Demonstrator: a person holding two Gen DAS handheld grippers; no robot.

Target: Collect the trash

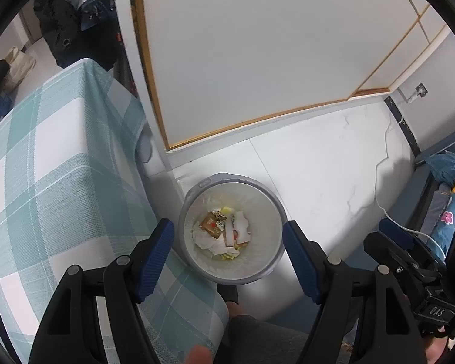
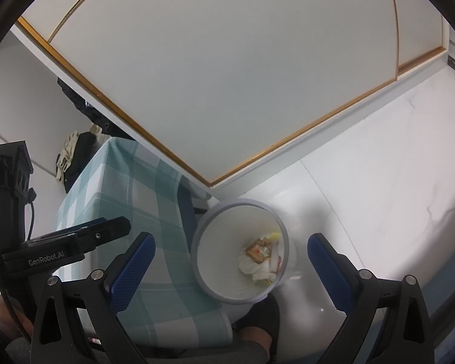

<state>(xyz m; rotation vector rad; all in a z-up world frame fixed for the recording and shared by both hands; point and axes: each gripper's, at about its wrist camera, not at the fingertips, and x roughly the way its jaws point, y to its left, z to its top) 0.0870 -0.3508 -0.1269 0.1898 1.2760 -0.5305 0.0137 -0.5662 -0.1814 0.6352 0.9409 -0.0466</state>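
Two grippers hang over a round grey bin (image 1: 232, 230) on the white floor (image 1: 333, 157), touching the checked tablecloth (image 1: 60, 163); bin stands upright, mouth up, w/ crumpled tissue (image 1: 209, 239) & a brown packet (image 1: 210, 223) at the bottom. Left gripper (image 1: 227, 236) has jaws apart w/ nothing between; right gripper (image 2: 230, 257) jaws wide apart, also empty. Right view reads "GenRobot.AI" on the left gripper's body, left view reads "DAS" on the other & alone shows a white cable (image 1: 382, 182) & blue floral cloth (image 1: 446, 212).
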